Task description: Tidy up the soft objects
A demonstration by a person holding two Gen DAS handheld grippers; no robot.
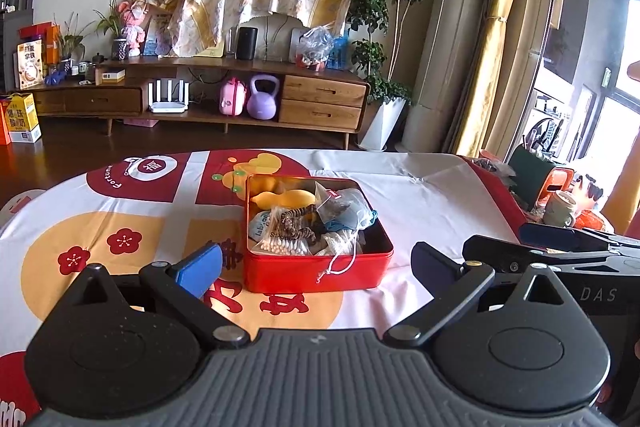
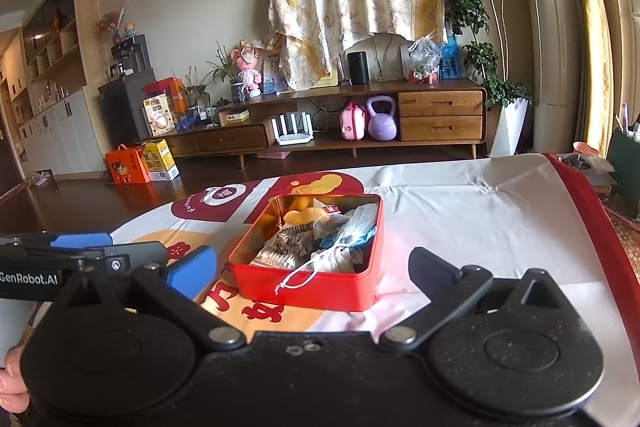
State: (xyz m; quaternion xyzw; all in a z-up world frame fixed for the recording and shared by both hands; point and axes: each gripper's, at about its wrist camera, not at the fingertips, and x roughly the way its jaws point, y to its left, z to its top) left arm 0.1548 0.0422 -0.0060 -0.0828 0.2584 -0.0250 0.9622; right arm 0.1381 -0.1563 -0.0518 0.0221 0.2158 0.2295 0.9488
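Note:
A red tin box (image 1: 320,271) (image 2: 320,289) stands open on the patterned tablecloth, packed with soft items: a yellow sponge (image 1: 284,199) (image 2: 298,215), a bag of cotton swabs (image 1: 280,247), striped hair ties (image 1: 294,223) (image 2: 294,237), a blue mesh pouch (image 1: 352,213) (image 2: 358,223) and a white drawstring pouch (image 1: 340,245) (image 2: 332,259) whose cord hangs over the front wall. My left gripper (image 1: 316,263) is open, just short of the box, fingers wider than it. My right gripper (image 2: 312,269) is open likewise. Nothing is held. Each gripper shows at the edge of the other's view.
The tablecloth (image 1: 420,195) covers a table whose right edge has a red border (image 2: 592,227). Mugs and clutter (image 1: 560,207) sit beyond the right edge. A wooden TV cabinet (image 1: 200,95) stands across the dark floor, with a kettlebell (image 1: 262,103) and boxes.

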